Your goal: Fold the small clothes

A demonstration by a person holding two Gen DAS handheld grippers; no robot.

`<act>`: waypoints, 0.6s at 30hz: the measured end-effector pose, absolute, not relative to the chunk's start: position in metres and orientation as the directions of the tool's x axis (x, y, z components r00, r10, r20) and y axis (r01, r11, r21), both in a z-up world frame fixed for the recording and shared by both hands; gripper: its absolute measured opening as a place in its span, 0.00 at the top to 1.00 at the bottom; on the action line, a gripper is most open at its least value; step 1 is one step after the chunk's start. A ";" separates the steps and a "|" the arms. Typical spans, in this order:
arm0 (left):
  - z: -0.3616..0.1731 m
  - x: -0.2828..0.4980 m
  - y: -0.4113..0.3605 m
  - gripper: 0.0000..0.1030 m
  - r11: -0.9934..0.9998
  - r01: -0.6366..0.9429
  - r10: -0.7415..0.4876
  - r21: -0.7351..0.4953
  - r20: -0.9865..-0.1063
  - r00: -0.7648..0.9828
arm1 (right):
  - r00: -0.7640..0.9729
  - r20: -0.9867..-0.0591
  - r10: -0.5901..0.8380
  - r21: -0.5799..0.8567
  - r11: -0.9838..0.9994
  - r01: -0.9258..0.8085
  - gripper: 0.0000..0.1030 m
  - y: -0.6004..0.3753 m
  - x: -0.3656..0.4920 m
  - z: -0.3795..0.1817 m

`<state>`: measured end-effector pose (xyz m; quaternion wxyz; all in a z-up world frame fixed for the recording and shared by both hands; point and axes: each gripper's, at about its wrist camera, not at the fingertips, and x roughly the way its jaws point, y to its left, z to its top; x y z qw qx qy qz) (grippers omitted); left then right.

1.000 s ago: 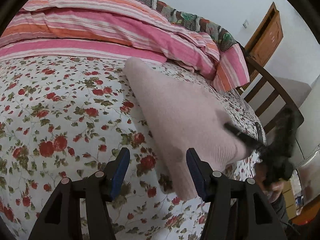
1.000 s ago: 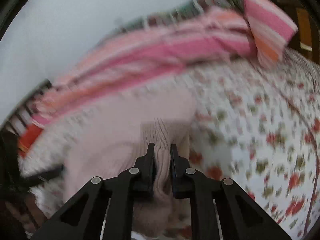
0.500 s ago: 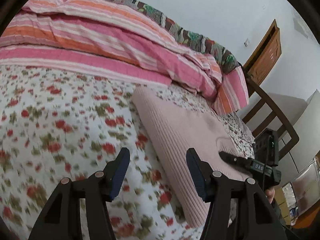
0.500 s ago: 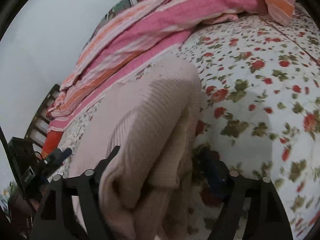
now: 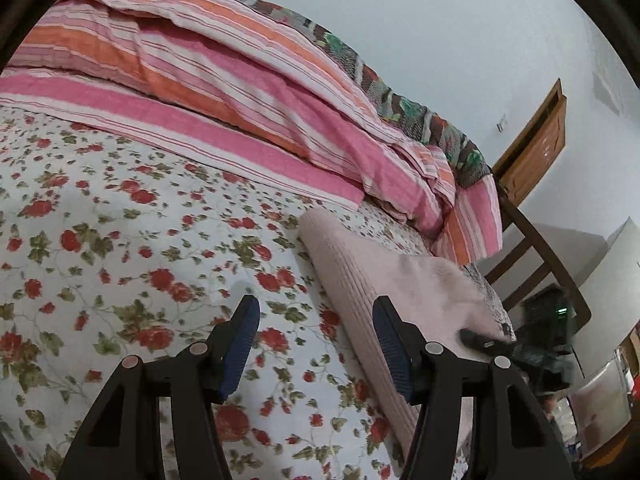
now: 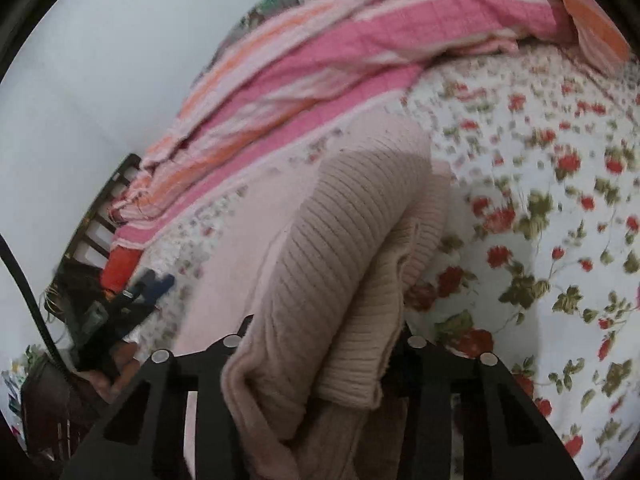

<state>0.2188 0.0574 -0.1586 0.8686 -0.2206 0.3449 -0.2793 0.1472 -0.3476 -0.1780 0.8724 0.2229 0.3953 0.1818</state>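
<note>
One folded pink knit sweater (image 5: 404,284) on the floral bedsheet (image 5: 120,240), lying just below the striped pink-orange quilt (image 5: 240,92). Left gripper (image 5: 316,344) hangs over bare sheet with jaws apart and nothing between them; sweater sits just to its right, its ribbed edge passing behind the right blue pad. Right gripper (image 6: 320,364): jaws closing, with the near folded end of the sweater (image 6: 332,264) bunched between the fingers. Pads are hidden by the knit, so can't tell whether they're pressing on it. Picture blurred.
</note>
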 end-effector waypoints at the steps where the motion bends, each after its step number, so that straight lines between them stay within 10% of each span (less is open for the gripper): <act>1: -0.159 0.219 0.060 0.45 0.748 0.330 -0.635 -0.577 -0.475 0.609 | 0.638 -0.590 0.494 0.536 0.831 -0.147 0.63 -0.345 0.144 -0.166; 18: -0.150 0.219 0.112 0.45 0.765 0.206 -0.553 -0.610 -0.458 0.696 | 0.804 -0.519 0.292 0.391 0.917 -0.080 0.67 -0.256 0.163 -0.048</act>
